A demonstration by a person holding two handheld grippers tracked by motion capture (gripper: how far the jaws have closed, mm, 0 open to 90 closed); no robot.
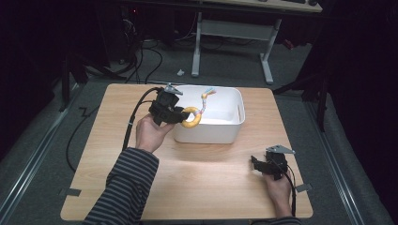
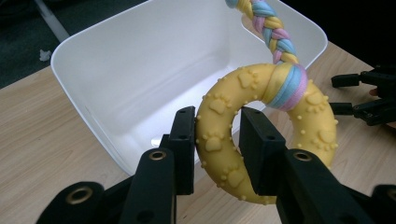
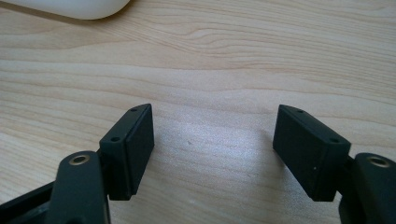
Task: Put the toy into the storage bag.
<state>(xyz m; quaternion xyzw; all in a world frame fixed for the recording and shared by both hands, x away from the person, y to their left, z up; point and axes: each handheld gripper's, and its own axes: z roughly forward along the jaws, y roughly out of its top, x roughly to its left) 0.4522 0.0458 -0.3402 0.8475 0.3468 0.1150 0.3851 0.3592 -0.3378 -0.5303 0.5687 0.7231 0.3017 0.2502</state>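
High view, left gripper [image 1: 180,115]: held over the near left corner of the white bin [image 1: 234,123], jaws pinching the yellow ring [image 1: 192,117] of a dog toy.
High view, toy: the ring hangs at the bin's near left rim; the braided rope [image 1: 205,99] runs up and away from it over the bin's inside, so the long axis points toward the far side of the worktop [image 1: 187,187].
High view, key relation: the ring sits partly above the rim rather than clear inside; judged, a drop into the bin needs the toy carried a little farther over the opening.
High view, right gripper [image 1: 263,165]: low near the near right corner of the worktop, well apart from the bin; the left hand [image 1: 150,133] is far nearer the toy.
Left gripper view, grip: one jaw passes through the ring's hole, the other presses its outer side; the ring [image 2: 224,154] bears raised paw prints and dots.
Left gripper view, bin: its inside [image 2: 154,79] looks bare and lies beyond the jaws.
Left gripper view, hidden: the rope [image 2: 275,32] is cut off at the top edge; its free end cannot be made out.
Right gripper view, jaws: spread wide over bare wood [image 3: 215,70], holding nothing.
Right gripper view, cut off: a corner of the bin [image 3: 79,7] at the top left edge.
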